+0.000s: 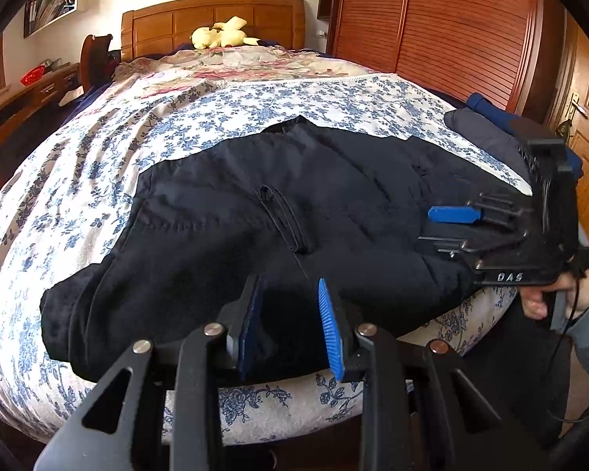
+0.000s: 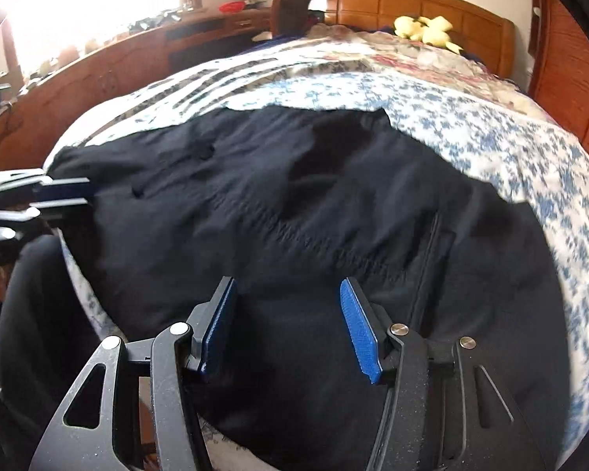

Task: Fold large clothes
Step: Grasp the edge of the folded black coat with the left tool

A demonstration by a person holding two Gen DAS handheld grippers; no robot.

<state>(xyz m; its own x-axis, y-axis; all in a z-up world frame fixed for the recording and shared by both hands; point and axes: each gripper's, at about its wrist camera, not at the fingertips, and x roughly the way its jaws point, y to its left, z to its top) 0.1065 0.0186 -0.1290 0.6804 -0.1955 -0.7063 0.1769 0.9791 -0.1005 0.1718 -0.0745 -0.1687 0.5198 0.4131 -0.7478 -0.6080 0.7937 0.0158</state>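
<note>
Grippers both low at the foot of the bed, pointing toward the headboard (image 1: 212,19). Left gripper (image 1: 290,325) sits level, jaws parted, blue pads either side of dark cloth; nothing pinched that I can see. Right gripper (image 2: 290,325) likewise spread wide above the cloth, empty. In the left wrist view the right gripper shows at 3 o'clock, tips toward 9 o'clock, a bare hand (image 1: 549,294) clutching its handle. In the right wrist view the left gripper's tips enter at 9 o'clock.

Black jacket (image 1: 275,216) lies spread across the near end of the floral bedspread (image 1: 78,196), its near hem hanging at the mattress edge under both sets of jaws. A seam loop or pocket edge runs down its middle; right wrist view is blurred, so detail there is doubtful. Open bedspread beyond the jacket from 10 to 2 o'clock. Folded dark clothes (image 1: 487,125) stacked at 2 o'clock beside the wardrobe (image 1: 451,31). Yellow plush toy (image 1: 222,33) at 12 o'clock by the headboard.
</note>
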